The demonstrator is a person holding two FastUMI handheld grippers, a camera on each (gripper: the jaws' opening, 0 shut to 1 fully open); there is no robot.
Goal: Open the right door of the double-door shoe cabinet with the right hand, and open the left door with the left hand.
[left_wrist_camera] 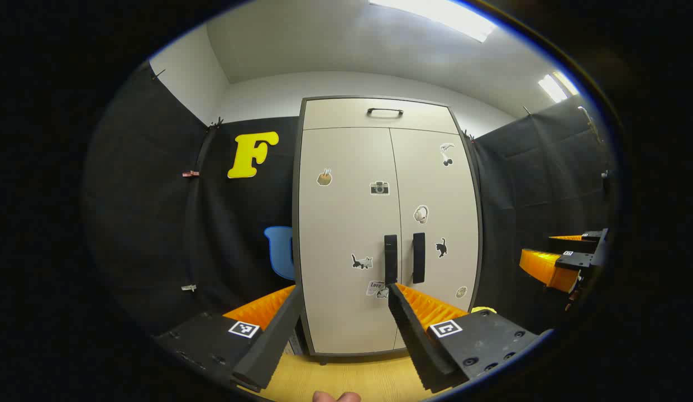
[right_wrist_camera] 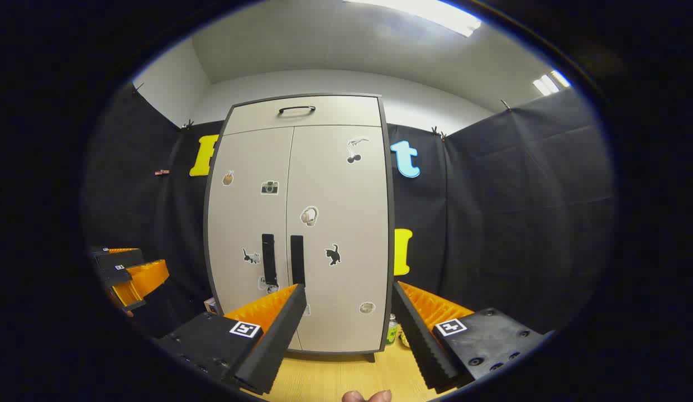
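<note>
Black cloth hangs on every side of the booth, with a white ceiling and bright light panels overhead and a pale wooden floor (left_wrist_camera: pixel 346 377) below. Against the back cloth stands the shoe cabinet (left_wrist_camera: pixel 386 223), tall and cream-coloured with a dark frame, a drawer with a dark handle (left_wrist_camera: pixel 385 111) across its top, and small stickers scattered over its front. Both doors sit flush and closed: the left door (left_wrist_camera: pixel 346 223) and the right door (left_wrist_camera: pixel 441 223) meet at a thin centre seam, and two dark upright handles flank that seam, the left handle (left_wrist_camera: pixel 390 259) and the right handle (left_wrist_camera: pixel 418 258), close together but apart. In the left gripper view, the left claw (left_wrist_camera: pixel 344 304) is held in front of the cabinet with its fingers spread wide and nothing between them; one fingertip lies just below the left handle in the picture, though it does not seem to be touching it. The right claw (left_wrist_camera: pixel 569 262) shows far off at the right edge of that view. In the right gripper view, the right claw (right_wrist_camera: pixel 349 301) is likewise spread wide and holds nothing, aimed at the lower part of the right door (right_wrist_camera: pixel 338 234), short of the cabinet. Beside the cabinet's foot on the right, a small green bottle (right_wrist_camera: pixel 392 329) stands on the floor.
</note>
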